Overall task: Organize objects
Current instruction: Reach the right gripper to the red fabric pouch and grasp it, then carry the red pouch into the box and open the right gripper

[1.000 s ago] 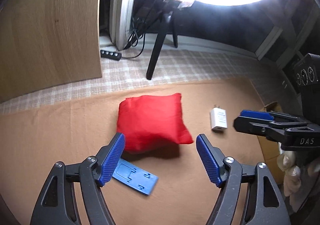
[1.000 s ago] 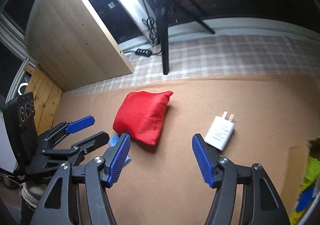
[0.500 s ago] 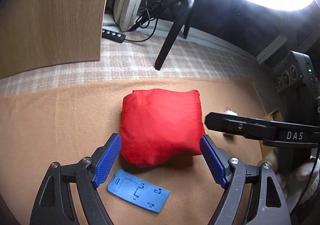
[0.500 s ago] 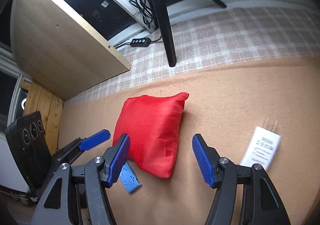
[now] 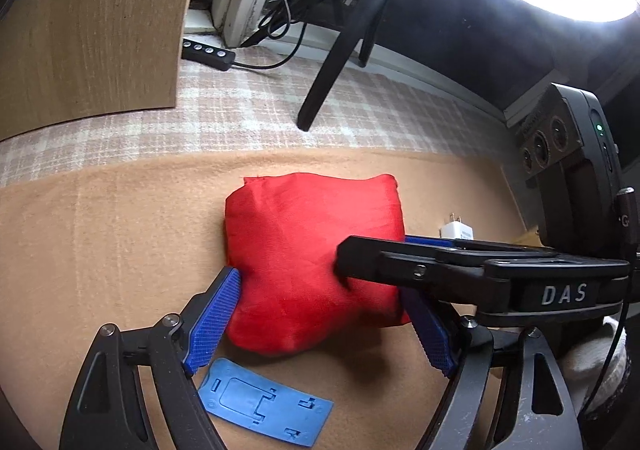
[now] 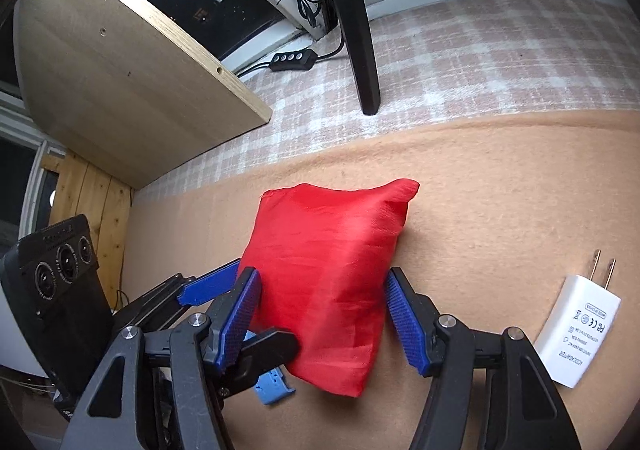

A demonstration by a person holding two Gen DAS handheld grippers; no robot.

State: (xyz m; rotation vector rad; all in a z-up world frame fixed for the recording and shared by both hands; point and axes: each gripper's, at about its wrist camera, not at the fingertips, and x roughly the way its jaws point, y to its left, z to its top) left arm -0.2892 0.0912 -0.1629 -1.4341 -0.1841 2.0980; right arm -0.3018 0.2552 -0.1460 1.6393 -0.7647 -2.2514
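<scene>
left gripper (image 5: 320,314) straddles red pouch (image 5: 312,262)

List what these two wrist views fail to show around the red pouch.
- Left wrist view: the right gripper covers most of the white charger and part of the red pouch.
- Right wrist view: the blue plastic plate is mostly hidden behind gripper fingers.
- Either view: whether the pads already press the pouch.
- What the pouch contains.

left wrist: close, angled down | right wrist: same (from opposite side) | shared: red pouch (image 5: 312,258) (image 6: 332,270)
</scene>
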